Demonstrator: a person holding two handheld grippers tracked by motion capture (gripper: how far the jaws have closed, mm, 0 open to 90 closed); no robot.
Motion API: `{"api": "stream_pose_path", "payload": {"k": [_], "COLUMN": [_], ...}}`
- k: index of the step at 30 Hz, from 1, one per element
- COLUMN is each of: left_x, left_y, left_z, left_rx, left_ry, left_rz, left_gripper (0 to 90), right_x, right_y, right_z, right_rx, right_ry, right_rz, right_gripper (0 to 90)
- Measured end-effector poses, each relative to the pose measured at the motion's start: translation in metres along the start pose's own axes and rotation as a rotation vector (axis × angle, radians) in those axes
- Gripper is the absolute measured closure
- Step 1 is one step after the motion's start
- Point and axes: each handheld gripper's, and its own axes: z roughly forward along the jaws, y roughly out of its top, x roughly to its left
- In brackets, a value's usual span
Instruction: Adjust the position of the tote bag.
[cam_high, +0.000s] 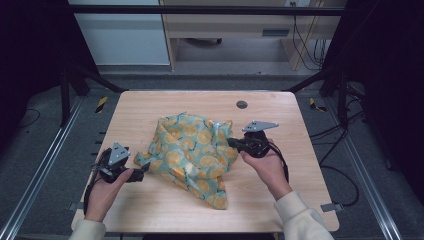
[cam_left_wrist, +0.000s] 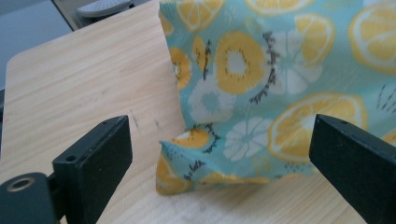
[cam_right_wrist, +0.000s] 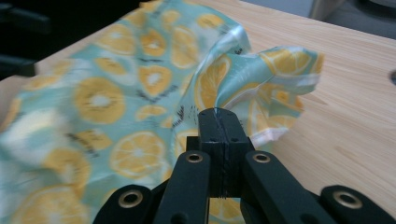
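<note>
A teal cloth (cam_high: 192, 157) printed with orange and lemon slices lies crumpled in the middle of the wooden table (cam_high: 150, 107). My right gripper (cam_high: 231, 142) is at the cloth's right edge and is shut on it. In the right gripper view the jaws of my right gripper (cam_right_wrist: 218, 114) pinch a raised fold of the cloth (cam_right_wrist: 140, 93). My left gripper (cam_high: 145, 169) sits at the cloth's left corner. In the left gripper view the left gripper (cam_left_wrist: 219, 154) stands open, with the corner of the cloth (cam_left_wrist: 261, 88) lying between the jaws, untouched.
A round grommet (cam_high: 241, 104) is set in the table near its far edge. Bare wood lies to the left of the cloth (cam_left_wrist: 84, 84) and along the near edge. Metal frame rails and cables run beside the table on both sides.
</note>
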Motion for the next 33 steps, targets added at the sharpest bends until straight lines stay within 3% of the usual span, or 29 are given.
{"api": "stream_pose_path", "payload": {"k": [8, 12, 19, 24, 26, 28, 33], "left_x": [0.008, 0.013, 0.018, 0.015, 0.01, 0.007, 0.006], "left_y": [0.033, 0.058, 0.081, 0.095, 0.106, 0.109, 0.112], "left_z": [0.01, 0.031, 0.06, 0.071, 0.077, 0.083, 0.096], "left_rx": [0.006, 0.06, 0.098, 0.089, 0.079, 0.096, 0.107], "left_ry": [-0.005, -0.004, -0.012, -0.03, -0.04, -0.013, -0.033], "left_rz": [0.018, 0.061, 0.061, 0.074, 0.108, 0.164, 0.176], "left_gripper": [7.1, 7.0, 8.0, 8.6, 9.4, 10.1, 12.3], "right_x": [0.027, 0.035, 0.033, 0.034, 0.035, 0.036, 0.036], "right_y": [0.004, 0.003, 0.005, 0.007, 0.008, 0.009, 0.011], "right_z": [-0.003, -0.003, -0.002, -0.001, 0.0, 0.0, -0.002], "right_rx": [-0.007, -0.004, -0.011, -0.021, -0.022, -0.026, -0.035], "right_ry": [0.066, 0.088, 0.102, 0.105, 0.109, 0.112, 0.123], "right_rz": [-0.052, -0.067, -0.051, -0.044, -0.042, -0.041, -0.033], "right_gripper": [90.0, 90.0, 90.0, 90.0, 90.0, 90.0, 90.0]}}
